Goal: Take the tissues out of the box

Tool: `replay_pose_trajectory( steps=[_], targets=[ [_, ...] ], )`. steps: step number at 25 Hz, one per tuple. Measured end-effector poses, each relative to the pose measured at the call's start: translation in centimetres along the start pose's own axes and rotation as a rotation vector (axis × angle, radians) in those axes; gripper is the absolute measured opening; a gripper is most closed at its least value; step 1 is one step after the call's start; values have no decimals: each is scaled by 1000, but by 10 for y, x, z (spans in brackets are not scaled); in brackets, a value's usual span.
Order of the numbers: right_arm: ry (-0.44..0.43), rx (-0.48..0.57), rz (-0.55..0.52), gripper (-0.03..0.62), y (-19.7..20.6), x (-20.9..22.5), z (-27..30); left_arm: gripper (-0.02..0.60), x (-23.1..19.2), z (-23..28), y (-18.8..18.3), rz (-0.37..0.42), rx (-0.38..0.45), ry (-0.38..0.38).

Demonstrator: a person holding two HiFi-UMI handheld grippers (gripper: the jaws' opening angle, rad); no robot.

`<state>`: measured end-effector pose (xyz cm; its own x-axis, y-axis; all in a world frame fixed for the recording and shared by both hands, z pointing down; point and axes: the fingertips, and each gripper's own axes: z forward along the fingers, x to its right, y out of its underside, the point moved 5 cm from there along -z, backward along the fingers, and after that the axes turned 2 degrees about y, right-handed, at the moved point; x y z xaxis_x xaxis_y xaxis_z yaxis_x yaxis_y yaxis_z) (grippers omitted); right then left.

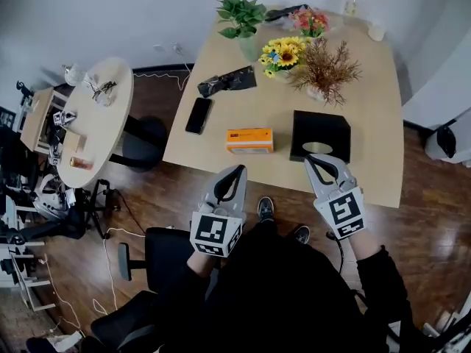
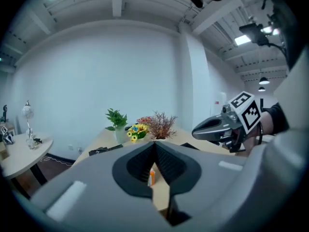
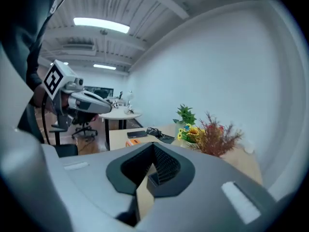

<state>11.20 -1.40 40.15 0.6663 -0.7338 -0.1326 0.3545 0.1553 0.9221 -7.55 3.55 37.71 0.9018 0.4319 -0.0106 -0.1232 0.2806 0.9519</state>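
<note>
The black tissue box (image 1: 320,136) stands near the front edge of the wooden table (image 1: 368,87), and a pale tissue (image 1: 317,148) shows in its oval top slot. My right gripper (image 1: 310,158) hovers just in front of the box, jaws shut with nothing in them. In the head view my left gripper (image 1: 238,169) hangs shut and empty over the table's front edge, just short of an orange box (image 1: 249,140). In the left gripper view the shut jaws (image 2: 155,143) point across the table, with the right gripper (image 2: 194,131) beside them. The right gripper view shows its own closed tips (image 3: 153,144).
A phone (image 1: 199,115) and a black bag (image 1: 227,81) lie on the table's left part. A potted plant (image 1: 241,17), yellow flowers (image 1: 282,54) and dried red stems (image 1: 326,68) stand at the back. A round side table (image 1: 96,120) is at the left, and a black chair (image 1: 158,256) is below me.
</note>
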Motion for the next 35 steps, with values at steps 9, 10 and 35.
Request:
replay_pose_trajectory(
  steps=[9, 10, 35],
  targets=[
    [203, 206, 306, 2, 22, 7, -106, 0, 77, -15, -2, 12, 8, 35],
    [224, 217, 304, 2, 19, 7, -111, 0, 76, -15, -1, 10, 4, 37],
    [345, 141, 236, 0, -5, -13, -89, 0, 14, -39, 27, -103, -25, 21]
  ],
)
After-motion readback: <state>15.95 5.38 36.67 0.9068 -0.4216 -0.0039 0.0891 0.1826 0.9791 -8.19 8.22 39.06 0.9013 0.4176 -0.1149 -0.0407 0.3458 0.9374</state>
